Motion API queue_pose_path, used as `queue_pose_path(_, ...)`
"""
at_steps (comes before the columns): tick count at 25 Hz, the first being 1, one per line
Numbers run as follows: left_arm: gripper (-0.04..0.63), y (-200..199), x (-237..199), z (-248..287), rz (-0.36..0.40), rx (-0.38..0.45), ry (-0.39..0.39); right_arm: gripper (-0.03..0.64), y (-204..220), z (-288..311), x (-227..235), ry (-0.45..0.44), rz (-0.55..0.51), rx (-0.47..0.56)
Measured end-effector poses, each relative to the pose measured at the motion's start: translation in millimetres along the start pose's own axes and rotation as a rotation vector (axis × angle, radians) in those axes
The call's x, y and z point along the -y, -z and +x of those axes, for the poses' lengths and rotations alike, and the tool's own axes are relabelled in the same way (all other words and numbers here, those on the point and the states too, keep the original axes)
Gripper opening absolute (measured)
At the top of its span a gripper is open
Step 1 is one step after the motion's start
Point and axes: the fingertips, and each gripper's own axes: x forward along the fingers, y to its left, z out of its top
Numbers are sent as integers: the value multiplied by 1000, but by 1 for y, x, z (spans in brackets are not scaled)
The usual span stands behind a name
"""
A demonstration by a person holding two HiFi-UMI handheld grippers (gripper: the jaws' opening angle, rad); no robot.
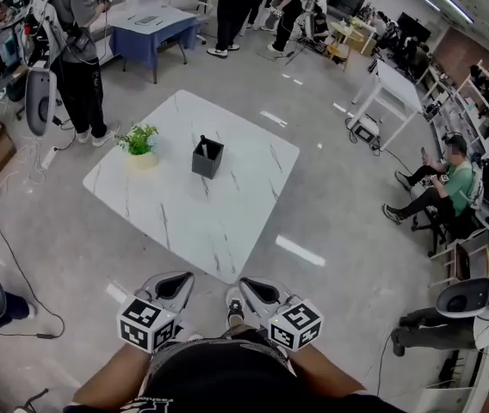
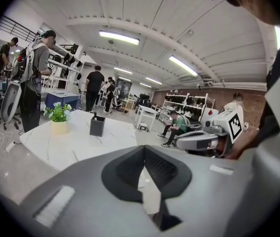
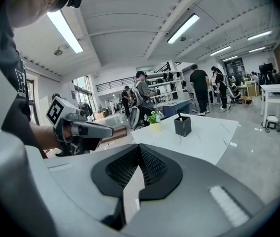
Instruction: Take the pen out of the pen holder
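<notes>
A dark square pen holder (image 1: pixel 207 158) stands near the middle of a white marble table (image 1: pixel 176 213), with a black pen (image 1: pixel 201 141) sticking up out of it. The holder (image 2: pixel 97 126) (image 3: pixel 182 126) shows small and far off in both gripper views. My left gripper (image 1: pixel 171 284) (image 2: pixel 143 149) and right gripper (image 1: pixel 253 291) (image 3: pixel 139 147) are held side by side close to my body, well short of the table's near corner. Both have their jaws together with nothing between them.
A small potted plant (image 1: pixel 139 141) stands on the table left of the holder. A person (image 1: pixel 79 50) stands beyond the table's far left corner, and another sits at the right (image 1: pixel 438 188). A blue table (image 1: pixel 150 28) is at the back. A cable (image 1: pixel 21 274) lies on the floor at left.
</notes>
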Motion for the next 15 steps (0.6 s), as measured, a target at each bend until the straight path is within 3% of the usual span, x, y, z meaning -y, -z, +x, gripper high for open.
queue_pose_path(7, 57, -36, -15, 48, -13, -1, -44, 0, -40, 24, 53, -54, -36, 0)
queue_pose_path(15, 57, -76, -28, 101, -13, 58, -104, 0, -72, 49, 115, -126, -70, 4)
